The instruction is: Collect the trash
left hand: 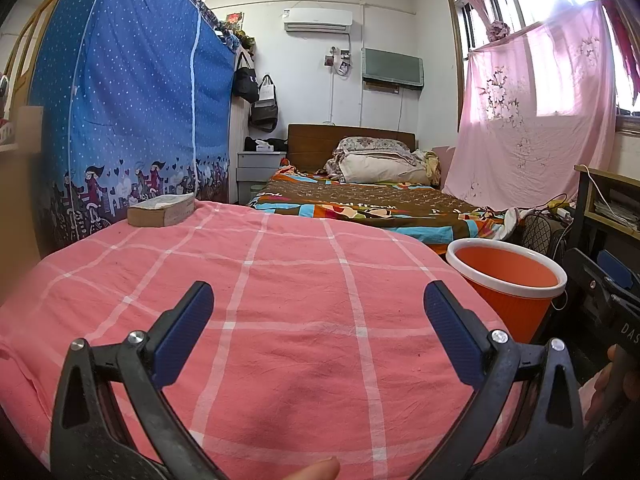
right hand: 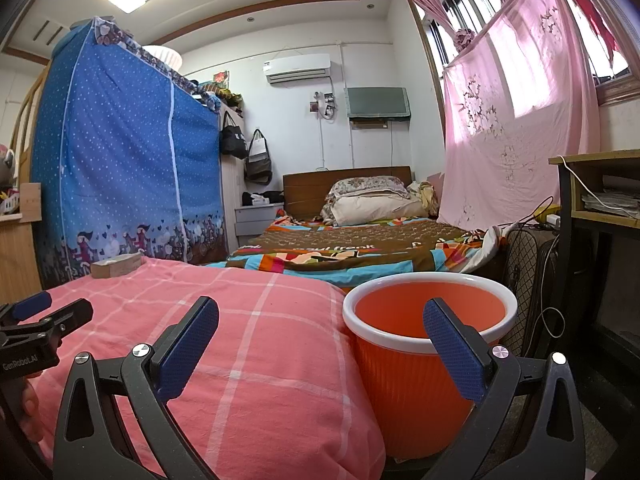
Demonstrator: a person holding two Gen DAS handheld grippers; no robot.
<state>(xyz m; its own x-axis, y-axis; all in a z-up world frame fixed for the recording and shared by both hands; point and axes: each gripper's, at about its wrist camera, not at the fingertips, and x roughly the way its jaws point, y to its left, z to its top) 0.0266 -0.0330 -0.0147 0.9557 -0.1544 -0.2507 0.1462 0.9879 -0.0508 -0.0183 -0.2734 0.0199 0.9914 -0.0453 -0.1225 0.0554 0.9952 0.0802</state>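
A brown cardboard box (left hand: 162, 210) lies at the far left corner of the pink checked bedcover (left hand: 280, 300); the right wrist view shows the box (right hand: 116, 265) too. An orange bin with a white rim (left hand: 506, 280) stands on the floor at the bed's right side, and its inside looks empty (right hand: 430, 312). My left gripper (left hand: 319, 316) hovers open over the middle of the cover, nothing between its blue pads. My right gripper (right hand: 321, 336) is open too, straddling the bed's right edge and the bin's near rim. The left gripper's tip (right hand: 40, 312) shows at the left.
A blue dotted fabric wardrobe (left hand: 132, 112) stands behind the box on the left. A second bed with a patterned quilt (left hand: 360, 204) lies beyond. A fan, cables and a wooden desk (right hand: 596, 200) crowd the right, by a pink curtain (right hand: 512, 128). A fingertip (left hand: 316, 470) shows at the bottom.
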